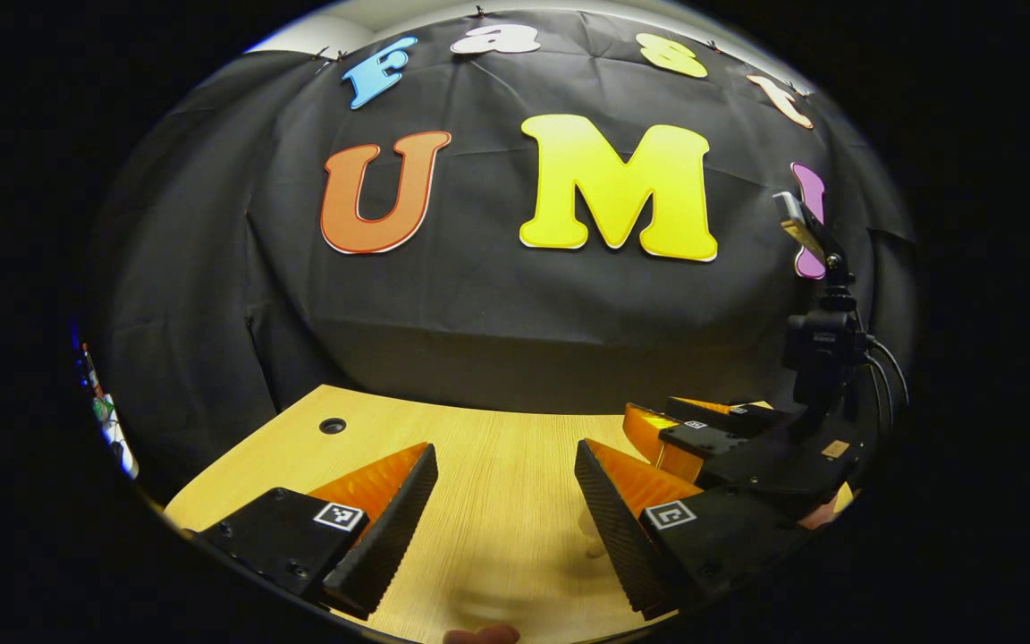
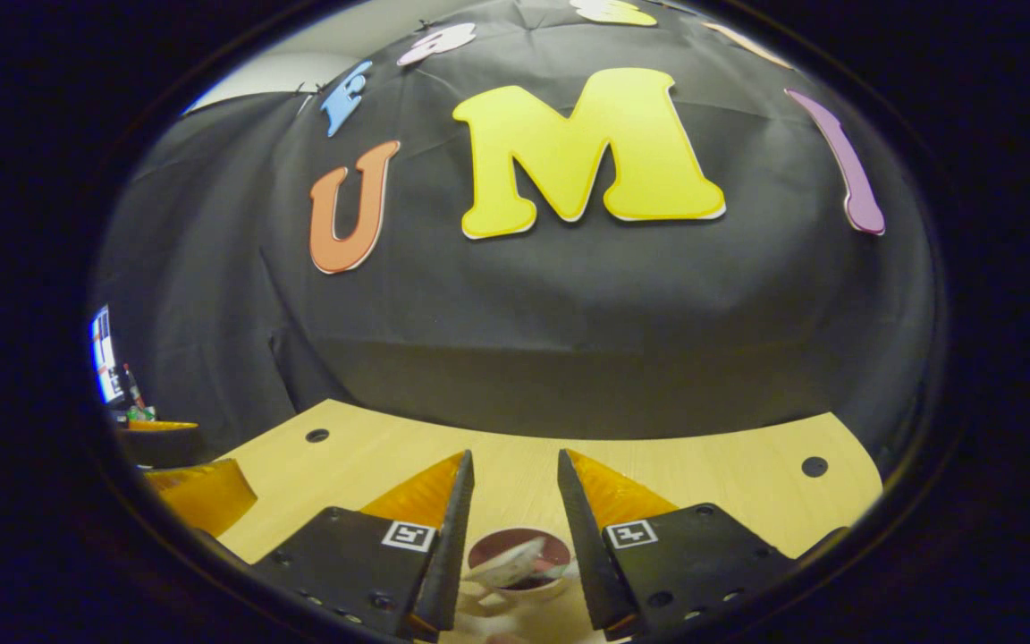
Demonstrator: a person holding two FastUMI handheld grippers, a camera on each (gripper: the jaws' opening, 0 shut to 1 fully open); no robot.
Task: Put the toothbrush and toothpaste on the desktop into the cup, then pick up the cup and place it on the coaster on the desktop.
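Left gripper spread wide over the desk; right gripper narrower, cup sitting between its fingers, apparently not touching.

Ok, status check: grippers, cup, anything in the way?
Left gripper open over bare desk. Right gripper open, fingers either side of cup, not gripping. Something pale in cup. Nothing blocking.

Left gripper hangs over the wooden counter, jaws spread wide, nothing between them; right gripper sits just beside it.
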